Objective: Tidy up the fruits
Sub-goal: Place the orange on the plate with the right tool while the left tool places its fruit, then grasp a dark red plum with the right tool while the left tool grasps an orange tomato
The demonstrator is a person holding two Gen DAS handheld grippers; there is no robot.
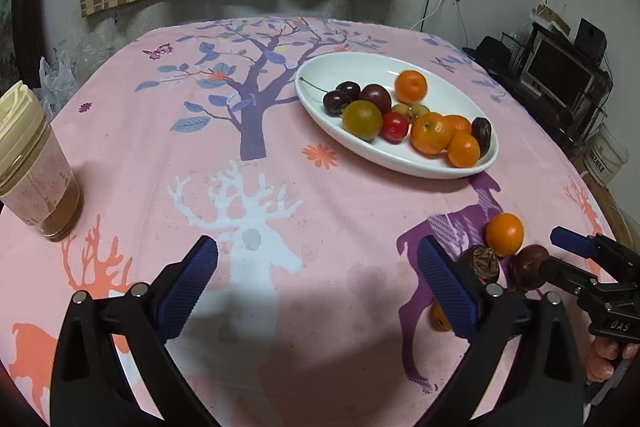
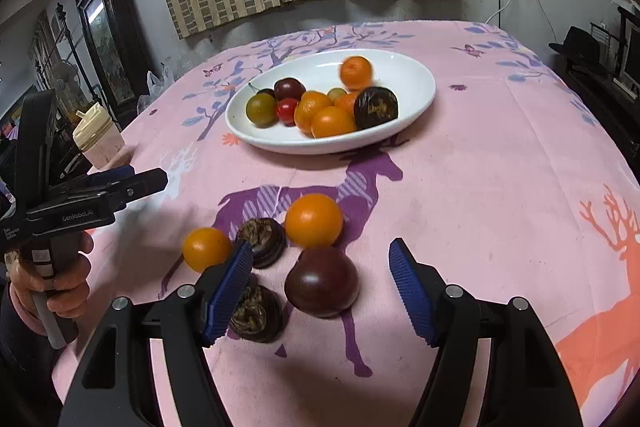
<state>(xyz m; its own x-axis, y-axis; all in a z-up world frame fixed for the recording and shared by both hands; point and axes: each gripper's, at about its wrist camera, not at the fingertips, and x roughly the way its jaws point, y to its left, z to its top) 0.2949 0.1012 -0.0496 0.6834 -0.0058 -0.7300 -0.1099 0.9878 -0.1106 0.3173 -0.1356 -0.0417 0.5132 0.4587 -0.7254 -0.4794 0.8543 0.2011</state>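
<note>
1. Five loose fruits are seen on the pink tablecloth [image 2: 480,187], near the camera and well apart from the white oval dish [image 2: 416,95], which already carries a heap of mixed fruit.
2. The dark plum [image 2: 322,283] lies nearest, between the right gripper [image 2: 320,291] fingers. The jaws are spread wide and touch nothing.
3. The plum is judged smooth, glossy and fairly firm, so likely to slip. A hold across its widest girth, low on the body, is advised, with gentle pressure so the skin is not bruised.
4. The large orange [image 2: 314,219] sits just behind the plum; the small orange [image 2: 207,249] lies to the left. Both are judged light and round, and apt to roll if nudged.
5. Two dark wrinkled fruits [image 2: 262,241] [image 2: 256,313] are noted, one of them partly hidden behind the right gripper's left finger. Their rough surface should grip well; their softness cannot be told.
6. The left gripper [image 1: 316,291] is held over bare cloth with its jaws wide apart and empty.
7. An orange at the far side of the dish [image 2: 356,71] appears blurred; whether it is settled cannot be told.
8. A lidded jar [image 1: 32,167] stands well to the left, clear of the work.
</note>
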